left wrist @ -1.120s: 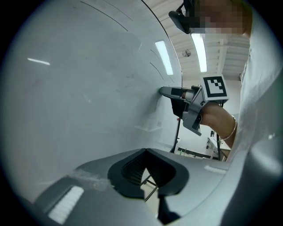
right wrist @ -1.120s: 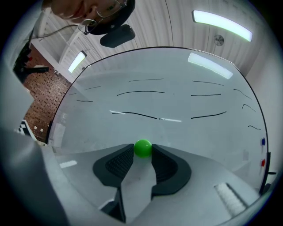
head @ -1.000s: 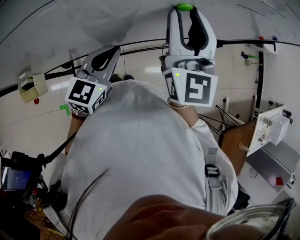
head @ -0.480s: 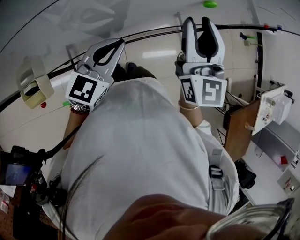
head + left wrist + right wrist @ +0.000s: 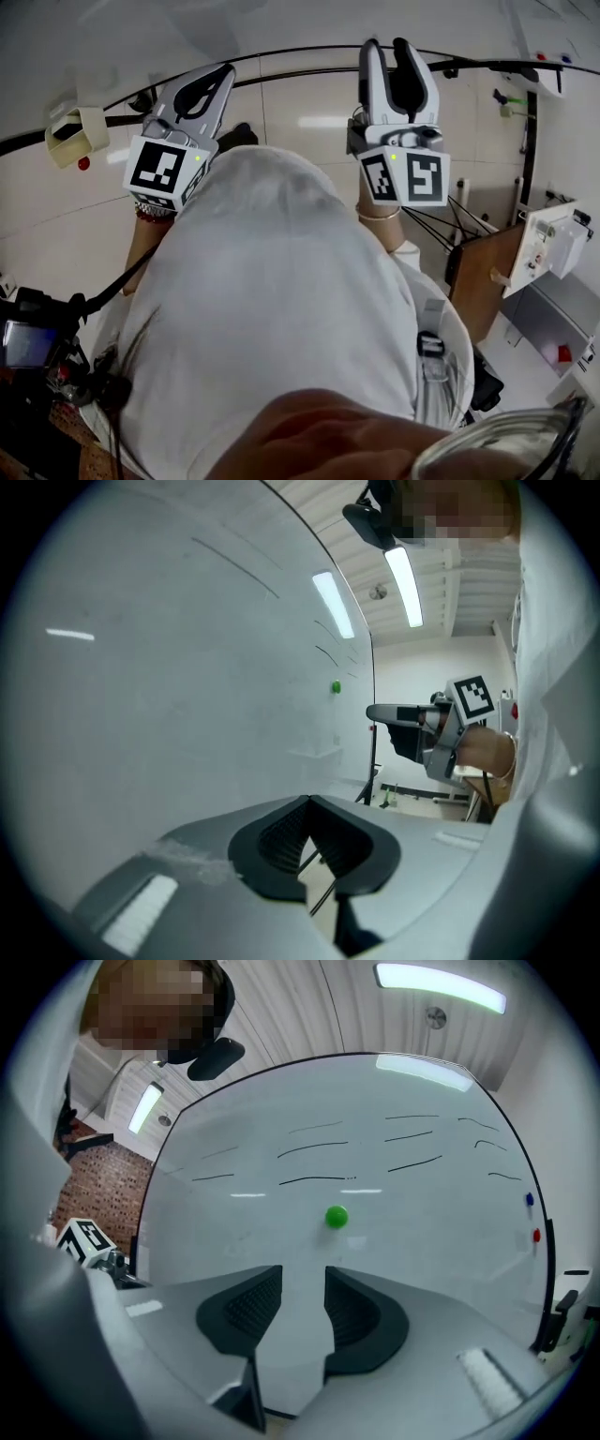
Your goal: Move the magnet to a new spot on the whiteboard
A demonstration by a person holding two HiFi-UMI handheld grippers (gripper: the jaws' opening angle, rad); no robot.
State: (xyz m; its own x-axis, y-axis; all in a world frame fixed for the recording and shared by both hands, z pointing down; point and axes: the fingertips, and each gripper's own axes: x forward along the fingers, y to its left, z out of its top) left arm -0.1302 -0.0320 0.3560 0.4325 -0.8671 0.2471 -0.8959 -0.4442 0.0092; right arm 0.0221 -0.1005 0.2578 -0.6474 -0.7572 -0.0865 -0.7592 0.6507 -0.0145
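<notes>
One magnet (image 5: 337, 1216) lies beyond right gripper's (image 5: 302, 1277) parted fingers.

Left tongs (image 5: 223, 69) tips together, right tongs (image 5: 386, 47) slightly parted, both up near whiteboard (image 5: 281, 23), white shirt (image 5: 281, 300) below

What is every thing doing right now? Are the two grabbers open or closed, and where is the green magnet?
Left gripper: jaws shut, nothing in them.
Right gripper: jaws apart, empty, pointing at the board.
Green magnet: stuck on the whiteboard, neither gripper touching it.
Whiteboard: a few thin marker lines near its top.
</notes>
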